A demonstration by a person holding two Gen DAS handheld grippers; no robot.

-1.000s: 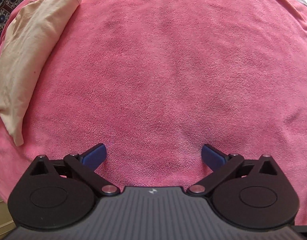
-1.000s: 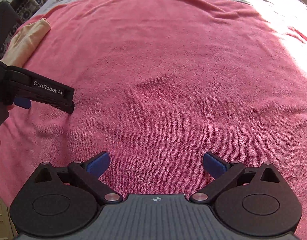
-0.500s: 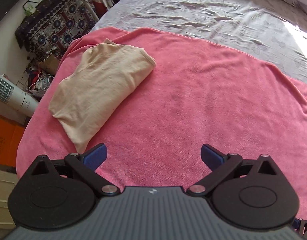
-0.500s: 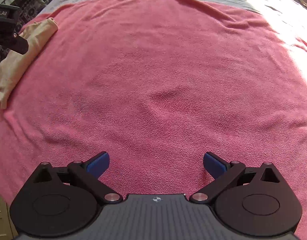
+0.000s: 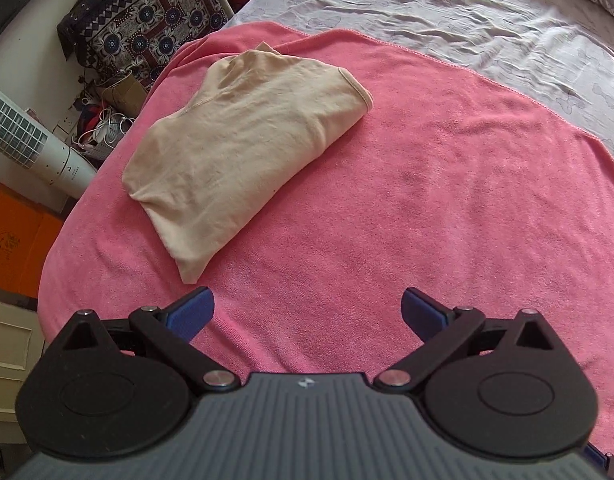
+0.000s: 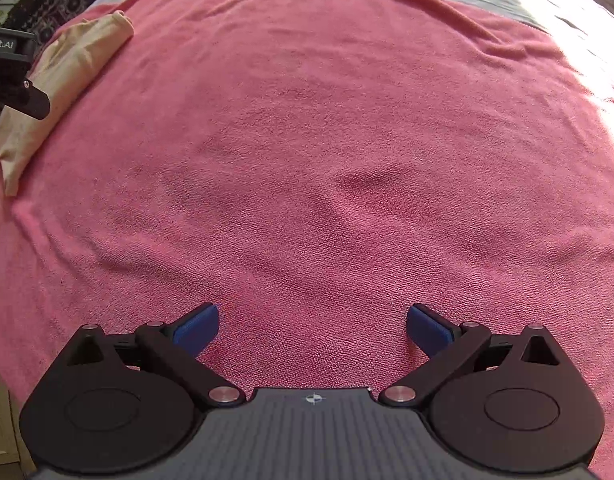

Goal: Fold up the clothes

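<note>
A folded beige garment (image 5: 243, 152) lies on the pink towel (image 5: 427, 208), near its left edge. The left gripper (image 5: 307, 312) hangs just short of the garment's nearest corner, jaws spread wide and empty. The right gripper (image 6: 313, 326) hovers over the towel's bare middle, likewise gaping and empty.

beige garment (image 5: 243, 148), pink towel (image 5: 427, 208), grey sheet (image 5: 467, 12), blue-tipped claws

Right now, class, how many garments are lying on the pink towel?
1: a folded beige garment near the left edge of the pink towel, ahead of the left gripper. Others may lie outside both views.
</note>
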